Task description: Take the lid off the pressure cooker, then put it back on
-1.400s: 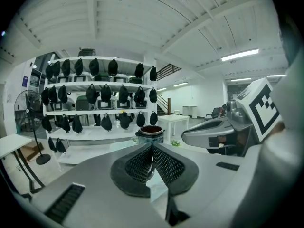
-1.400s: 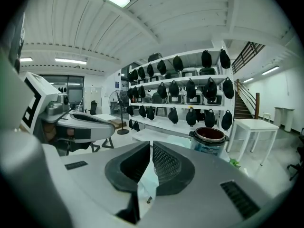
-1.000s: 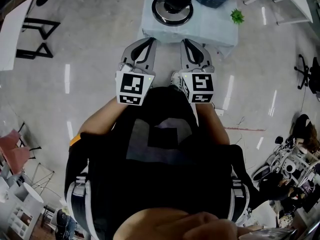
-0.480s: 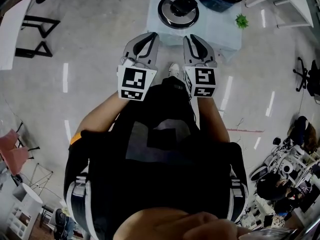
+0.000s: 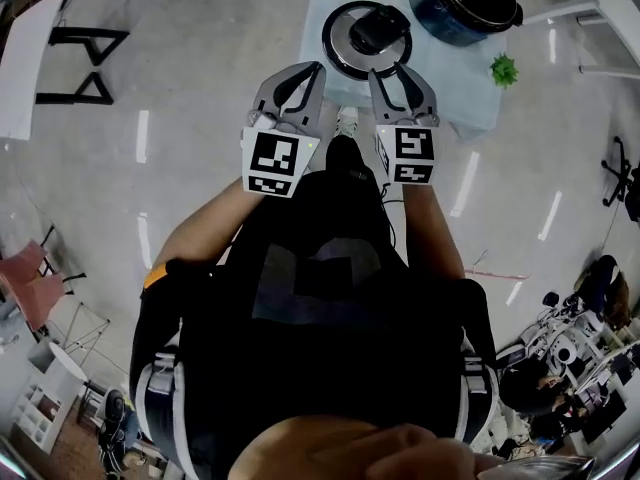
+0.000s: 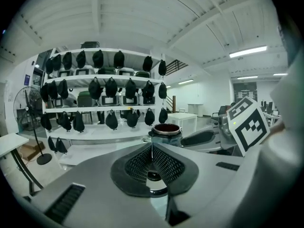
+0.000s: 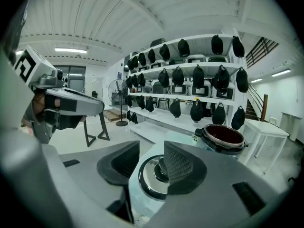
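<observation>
The premises were a large open-plan lab or test hall, not a home. Evidence noted:

- a ribbed white ceiling (image 6: 142, 18) with strip lights (image 6: 247, 51)
- a polished grey floor (image 5: 180, 98)
- tiered white shelving (image 6: 102, 82) hung with rows of identical black bag-like items (image 6: 111, 87), kind undetermined
- a pedestal fan (image 6: 29, 113)
- an open staircase (image 7: 266, 45)
- white work tables (image 6: 183, 119)
- an office chair (image 5: 622, 163)
- cluttered equipment (image 5: 575, 333) along one edge

A pressure cooker (image 5: 468, 6) stood on a small cloth-covered table (image 5: 455, 73) on the open floor.
</observation>
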### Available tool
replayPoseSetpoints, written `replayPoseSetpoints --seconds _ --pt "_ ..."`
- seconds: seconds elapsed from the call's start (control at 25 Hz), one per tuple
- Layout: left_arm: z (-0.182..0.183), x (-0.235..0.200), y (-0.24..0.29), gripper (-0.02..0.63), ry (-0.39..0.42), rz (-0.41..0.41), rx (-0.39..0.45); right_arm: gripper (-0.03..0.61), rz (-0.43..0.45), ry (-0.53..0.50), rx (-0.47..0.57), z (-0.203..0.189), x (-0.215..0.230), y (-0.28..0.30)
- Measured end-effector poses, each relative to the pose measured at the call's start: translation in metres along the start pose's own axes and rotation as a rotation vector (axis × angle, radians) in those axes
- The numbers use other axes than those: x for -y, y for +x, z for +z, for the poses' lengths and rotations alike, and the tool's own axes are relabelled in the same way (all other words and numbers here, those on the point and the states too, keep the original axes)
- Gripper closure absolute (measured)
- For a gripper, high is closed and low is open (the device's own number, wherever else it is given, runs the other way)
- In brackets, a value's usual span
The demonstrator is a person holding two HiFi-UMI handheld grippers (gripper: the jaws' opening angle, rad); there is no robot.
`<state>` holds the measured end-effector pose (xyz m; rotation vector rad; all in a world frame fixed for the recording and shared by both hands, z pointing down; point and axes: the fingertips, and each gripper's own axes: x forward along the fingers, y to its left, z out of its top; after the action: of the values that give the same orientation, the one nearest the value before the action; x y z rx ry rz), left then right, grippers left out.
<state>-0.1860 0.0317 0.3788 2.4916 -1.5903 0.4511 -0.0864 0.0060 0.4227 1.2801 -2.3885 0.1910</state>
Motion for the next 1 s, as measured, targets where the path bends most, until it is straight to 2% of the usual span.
replayPoseSetpoints --seconds 0.2,0.56,0.72,1.0 --pt "-0.005 -0.016 0.053 0.603 -0.018 0.024 -0.044 0.377 0.055 -0.006 -0.054 -0.017 0.031 0.052" --pt "-0.031 -0.027 0.126 0.603 -0.043 0.052 -0.139 0.327 0.177 -0.024 -0.136 -0.056 0.050 0.121" --pt "-0.051 -0.028 0.150 0.603 -0.038 0.072 -0.187 0.307 0.230 -0.028 -0.154 -0.073 0.055 0.145" --pt "-0.082 -0.043 0.175 0.603 -0.052 0.118 -0.237 0.288 0.294 -0.092 -0.193 -0.093 0.057 0.179"
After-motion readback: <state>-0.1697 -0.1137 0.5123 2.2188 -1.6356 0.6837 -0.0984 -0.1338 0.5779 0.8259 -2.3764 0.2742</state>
